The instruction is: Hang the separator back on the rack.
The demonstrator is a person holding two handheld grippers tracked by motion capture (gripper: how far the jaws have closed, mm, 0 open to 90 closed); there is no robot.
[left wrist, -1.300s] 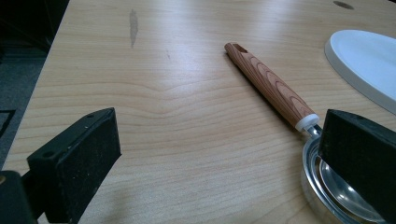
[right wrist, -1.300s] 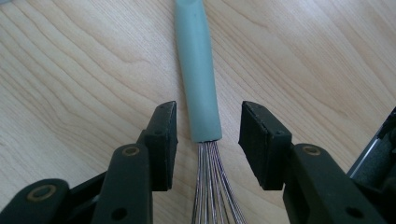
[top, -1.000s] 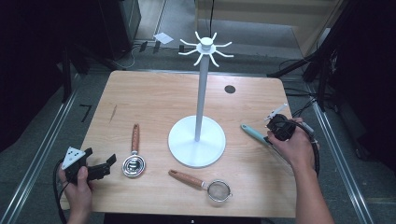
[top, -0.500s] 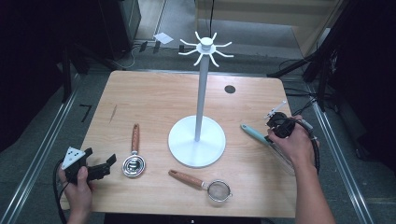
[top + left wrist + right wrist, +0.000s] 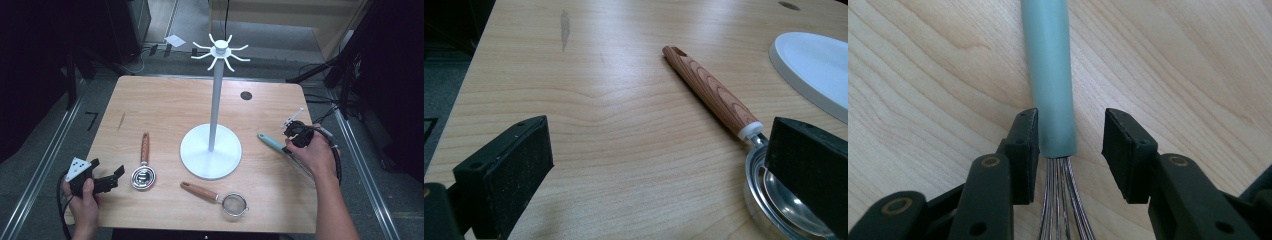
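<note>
Two jaws of the right gripper [image 5: 1070, 150] straddle the whisk [image 5: 1050, 75], which lies on the table [image 5: 165, 105] right of the stand [image 5: 211, 155]; they have just been closing, one pad touching the handle, the other apart. Next, I judge: squeeze, then lift. Left gripper [image 5: 659, 165] waits wide open, holding nothing.

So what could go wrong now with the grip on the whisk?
The right gripper straddles the whisk's teal handle at its very end, where the wires begin, so closing may pinch wires or let it slip. One pad touches the handle while the other stands clear, so it could be pushed sideways across the table.
</note>
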